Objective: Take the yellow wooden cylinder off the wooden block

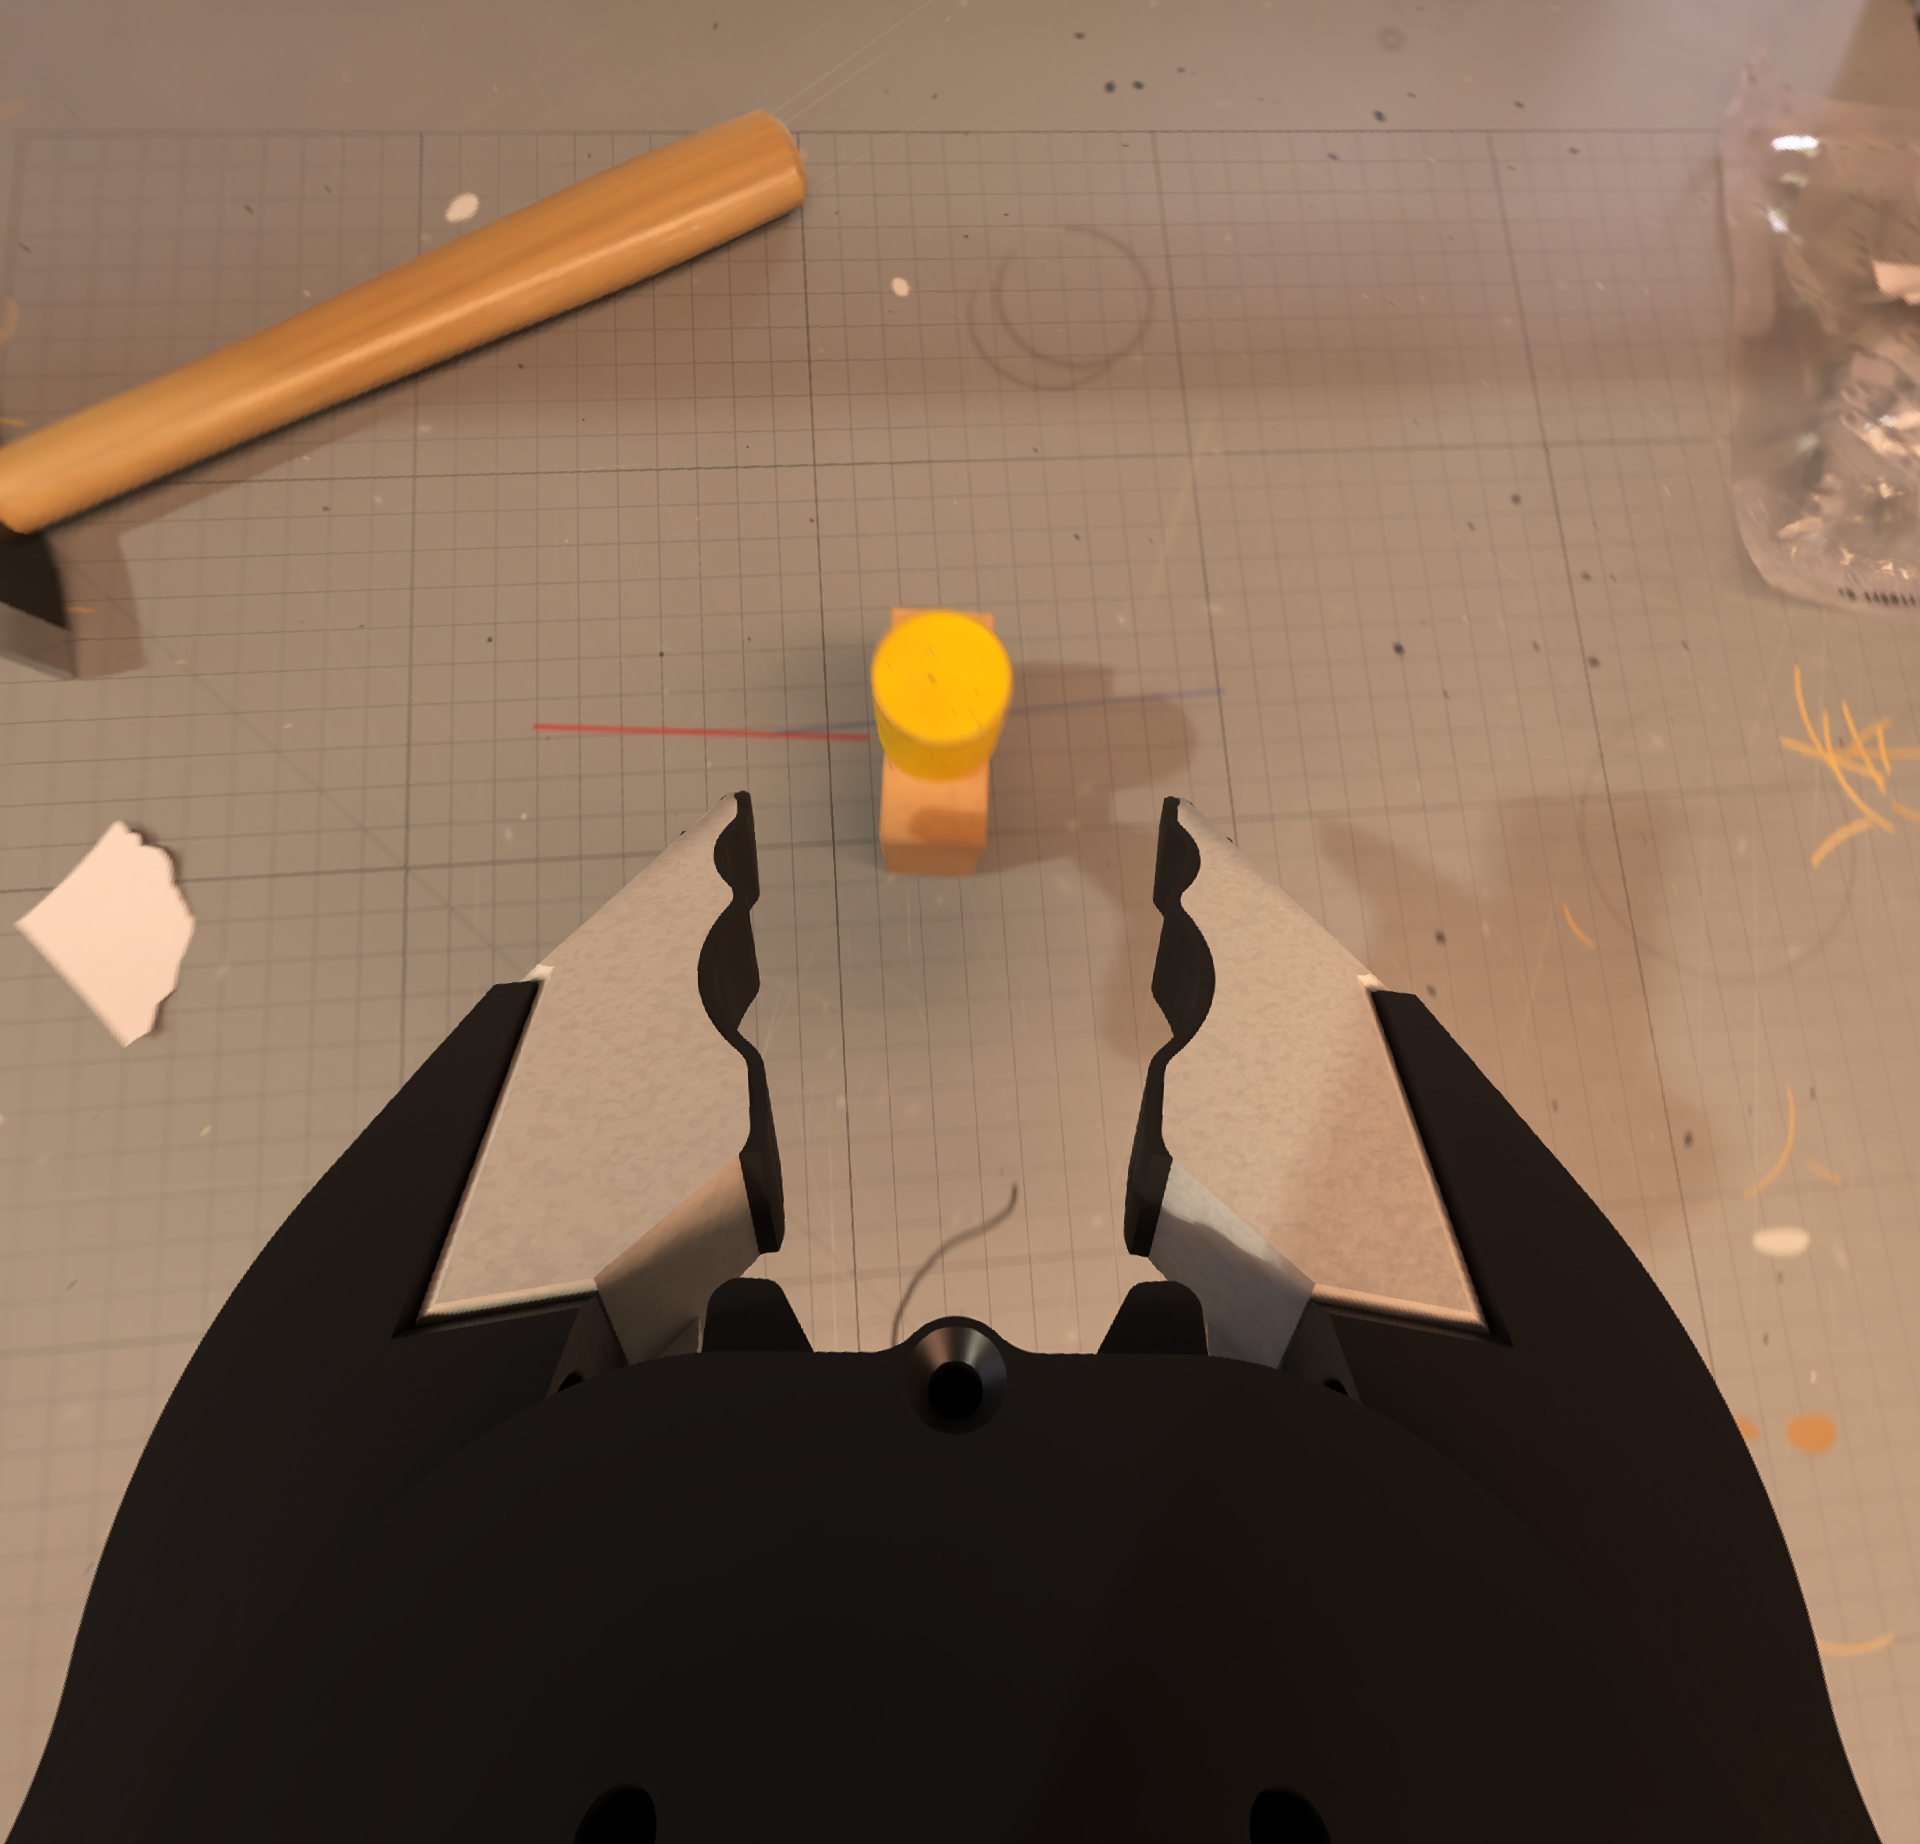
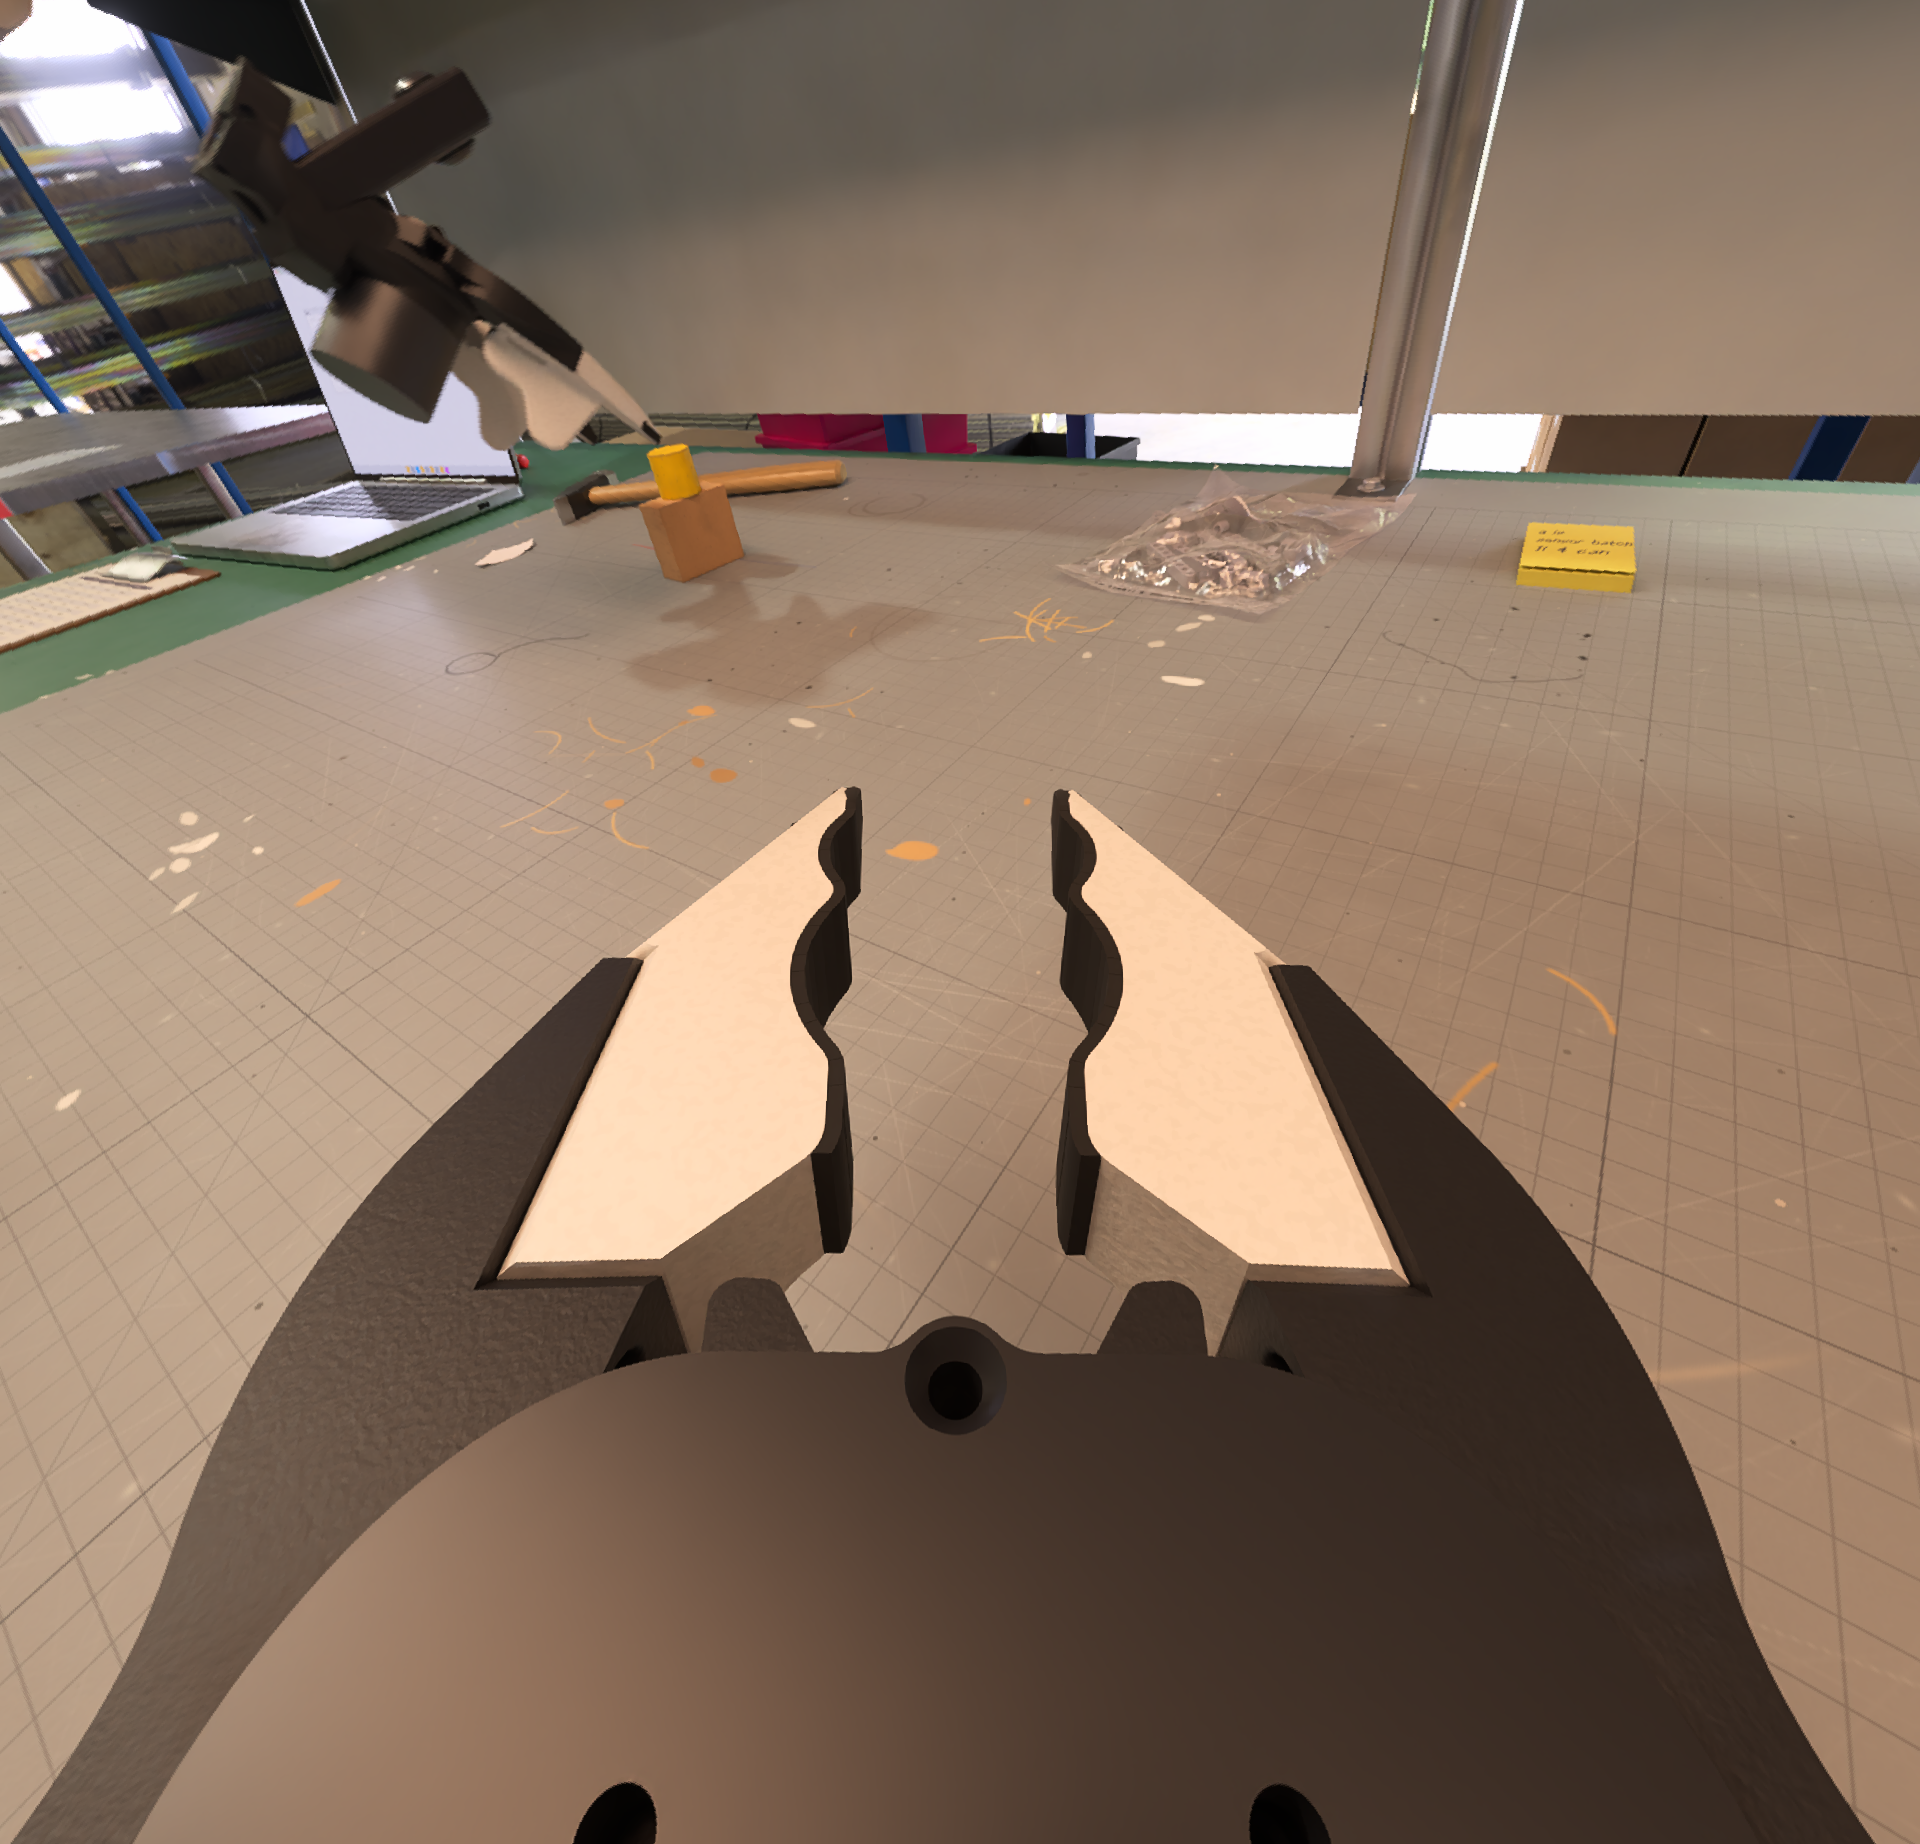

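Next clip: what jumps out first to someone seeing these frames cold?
The bright yellow wooden cylinder standing upright on the wooden block mid-mat grabs the eye, with the open left gripper poised above it, not touching. Behind the stack lies a hammer with a long wooden handle. The right gripper hangs open over bare mat, well back from the stack, a clear plastic bag ahead to its right.

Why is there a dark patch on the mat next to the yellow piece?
Left wrist view: the yellow cylinder and wooden block cast a soft shadow rightward on the mat. Right wrist view: the left claw overhead throws a blotchy shadow too.
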Motion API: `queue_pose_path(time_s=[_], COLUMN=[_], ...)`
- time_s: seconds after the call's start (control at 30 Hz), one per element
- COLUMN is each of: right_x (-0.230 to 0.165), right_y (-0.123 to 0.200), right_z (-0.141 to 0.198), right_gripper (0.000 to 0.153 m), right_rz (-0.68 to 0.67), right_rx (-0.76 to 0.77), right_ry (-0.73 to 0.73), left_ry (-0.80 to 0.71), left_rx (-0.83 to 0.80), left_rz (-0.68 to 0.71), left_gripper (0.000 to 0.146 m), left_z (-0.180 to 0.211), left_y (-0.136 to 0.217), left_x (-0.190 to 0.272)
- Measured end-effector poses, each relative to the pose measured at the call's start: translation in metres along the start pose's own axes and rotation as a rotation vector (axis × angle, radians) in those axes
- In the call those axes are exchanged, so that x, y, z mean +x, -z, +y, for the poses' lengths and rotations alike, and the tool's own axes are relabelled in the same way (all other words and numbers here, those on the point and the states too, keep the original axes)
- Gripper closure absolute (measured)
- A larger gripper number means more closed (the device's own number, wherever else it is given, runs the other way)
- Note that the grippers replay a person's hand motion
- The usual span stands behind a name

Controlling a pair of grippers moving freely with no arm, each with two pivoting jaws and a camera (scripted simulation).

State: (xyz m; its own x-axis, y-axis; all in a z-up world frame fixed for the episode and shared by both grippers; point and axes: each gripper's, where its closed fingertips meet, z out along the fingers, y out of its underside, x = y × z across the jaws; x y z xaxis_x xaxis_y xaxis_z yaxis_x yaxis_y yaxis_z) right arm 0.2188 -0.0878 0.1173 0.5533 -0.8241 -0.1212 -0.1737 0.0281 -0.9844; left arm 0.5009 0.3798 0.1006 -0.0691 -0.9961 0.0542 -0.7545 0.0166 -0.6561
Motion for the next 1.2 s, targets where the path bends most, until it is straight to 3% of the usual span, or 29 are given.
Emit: queue_pose_path(time_s=[0.1,0.23,0.37,0.5,0.6,0.77,0.87,0.97,1.07,1.2], right_x=[0.001,0.006,0.012,0.013,0.012,0.01,0.007,-0.003,-0.025,-0.042], right_y=[0.002,0.005,0.009,0.009,0.009,0.009,0.009,0.005,-0.001,0.001], right_z=[0.005,0.01,0.011,0.01,0.009,0.008,0.006,0.011,0.02,-0.015], right_gripper=[0.116,0.116,0.116,0.116,0.116,0.116,0.116,0.116,0.108,0.094], right_rz=[0.001,0.016,0.031,0.03,0.032,0.032,0.024,-0.02,-0.158,-0.223], right_rx=[-0.018,-0.04,-0.043,-0.039,-0.037,-0.031,-0.018,-0.039,-0.109,-0.063], right_ry=[0.011,0.018,-0.002,-0.019,-0.015,-0.004,0.009,0.027,-0.025,-0.041], left_ry=[0.051,0.024,-0.011,-0.06,-0.112,-0.188,-0.24,-0.311,-0.395,-0.545], left_rx=[-0.05,-0.104,-0.085,-0.01,0.173,0.536,0.626,0.671,0.744,0.882], left_rz=[0.039,0.035,0.039,-0.003,-0.024,-0.035,0.024,0.092,0.16,0.258], left_gripper=[0.07,0.086,0.112,0.114,0.114,0.114,0.114,0.114,0.114,0.114], left_z=[-0.008,-0.004,-0.004,-0.018,-0.054,-0.128,-0.151,-0.15,-0.13,-0.096], left_y=[-0.027,-0.042,-0.044,-0.026,0.017,0.139,0.202,0.242,0.272,0.312], left_x=[-0.006,-0.006,-0.003,-0.001,0.006,0.033,0.066,0.109,0.159,0.233])
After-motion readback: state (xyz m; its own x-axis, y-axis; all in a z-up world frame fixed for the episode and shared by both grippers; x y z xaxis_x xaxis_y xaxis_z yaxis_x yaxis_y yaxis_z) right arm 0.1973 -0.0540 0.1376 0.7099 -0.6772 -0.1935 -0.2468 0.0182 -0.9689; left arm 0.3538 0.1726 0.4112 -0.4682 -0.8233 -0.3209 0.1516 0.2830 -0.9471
